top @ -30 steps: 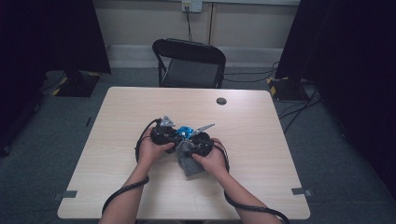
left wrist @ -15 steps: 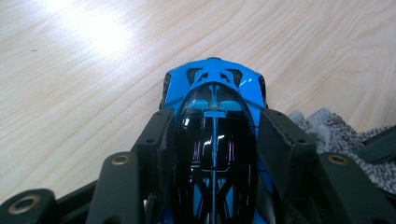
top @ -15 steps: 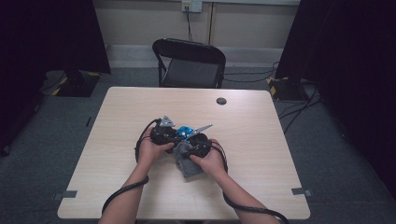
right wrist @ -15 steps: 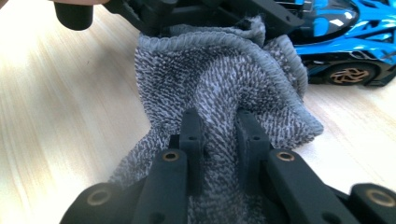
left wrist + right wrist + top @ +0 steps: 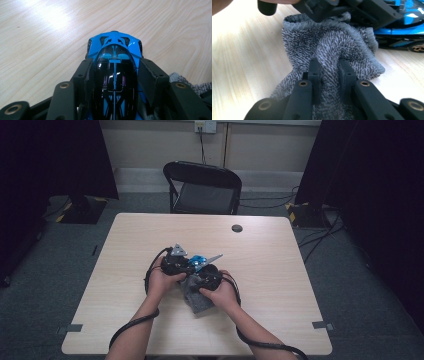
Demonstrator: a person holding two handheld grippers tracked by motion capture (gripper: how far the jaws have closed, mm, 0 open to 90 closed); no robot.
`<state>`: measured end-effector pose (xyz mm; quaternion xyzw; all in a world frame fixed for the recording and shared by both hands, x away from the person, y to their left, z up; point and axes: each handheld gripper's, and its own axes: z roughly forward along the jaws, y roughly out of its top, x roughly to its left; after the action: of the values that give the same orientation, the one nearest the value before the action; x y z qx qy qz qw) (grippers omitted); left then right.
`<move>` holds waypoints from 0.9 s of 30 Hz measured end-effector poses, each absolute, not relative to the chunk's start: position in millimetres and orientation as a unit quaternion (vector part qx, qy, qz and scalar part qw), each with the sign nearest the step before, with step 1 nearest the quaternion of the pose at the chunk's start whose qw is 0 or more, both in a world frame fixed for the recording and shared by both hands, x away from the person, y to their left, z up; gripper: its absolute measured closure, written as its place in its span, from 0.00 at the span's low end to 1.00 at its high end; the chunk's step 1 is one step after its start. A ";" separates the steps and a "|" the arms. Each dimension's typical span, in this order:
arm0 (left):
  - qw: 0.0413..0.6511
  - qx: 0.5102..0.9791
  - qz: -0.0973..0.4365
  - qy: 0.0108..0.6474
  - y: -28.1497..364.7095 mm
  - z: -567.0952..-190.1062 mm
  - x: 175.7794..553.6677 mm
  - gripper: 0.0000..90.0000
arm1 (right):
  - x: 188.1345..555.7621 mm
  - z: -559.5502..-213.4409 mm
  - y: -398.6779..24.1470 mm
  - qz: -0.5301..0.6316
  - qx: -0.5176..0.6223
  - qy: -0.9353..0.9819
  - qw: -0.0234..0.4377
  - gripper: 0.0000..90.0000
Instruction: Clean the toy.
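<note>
Hardly anything different from a second ago: same spot near the middle of the bench (image 5: 280, 270) for both hands, same lie of car and cloth, no widening or narrowing of either grip.

Holding the toy car (image 5: 113, 45) with the left gripper (image 5: 115, 72), one pad against each flank of the blue-and-black body, nose pointing away over the wood. Judging by the right gripper view, wheels down on the bench or very nearly so; hard to tell which.

Pinching a fold of the grey cloth (image 5: 324, 42) with the right gripper (image 5: 329, 67), pads drawn close with the towelling bunched between them. Rest of the cloth spread on the bench just beside the car, its hemmed edge tucked right under the left gripper.

Reads as a settled pause rather than progress: both grips secure, car steadied, cloth ready. Probably a wipe of the car in hand. Next: lift the pinched fold and bring it across the glossy body without loosening the hold on the car.
</note>
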<state>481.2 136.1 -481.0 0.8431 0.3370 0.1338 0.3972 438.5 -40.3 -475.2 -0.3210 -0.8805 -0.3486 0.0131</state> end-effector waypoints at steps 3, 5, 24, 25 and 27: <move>0.392 0.846 0.137 0.334 136.1 -480.3 481.5 0.53 | 436.4 -474.3 -37.5 -0.349 -0.313 -0.883 0.018 0.84; 0.391 0.847 0.138 0.333 136.2 -480.2 481.4 0.53 | 435.2 -473.2 -35.9 -0.350 -0.306 -0.885 0.020 0.84; 0.399 0.842 0.139 0.335 138.1 -481.6 480.6 0.53 | 422.6 -458.2 -48.7 -0.352 -0.274 -0.895 0.028 0.84; 0.399 0.842 0.140 0.335 138.2 -481.7 480.5 0.53 | 423.5 -456.3 -54.4 -0.354 -0.277 -0.893 0.026 0.84; 0.398 0.843 0.140 0.335 137.9 -481.6 480.3 0.53 | 426.0 -453.4 -65.6 -0.356 -0.287 -0.889 0.022 0.84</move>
<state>480.3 137.9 -481.6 0.8427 0.3347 0.1395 0.3979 426.0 -65.6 -453.4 -0.2868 -0.8891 -0.3559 0.0218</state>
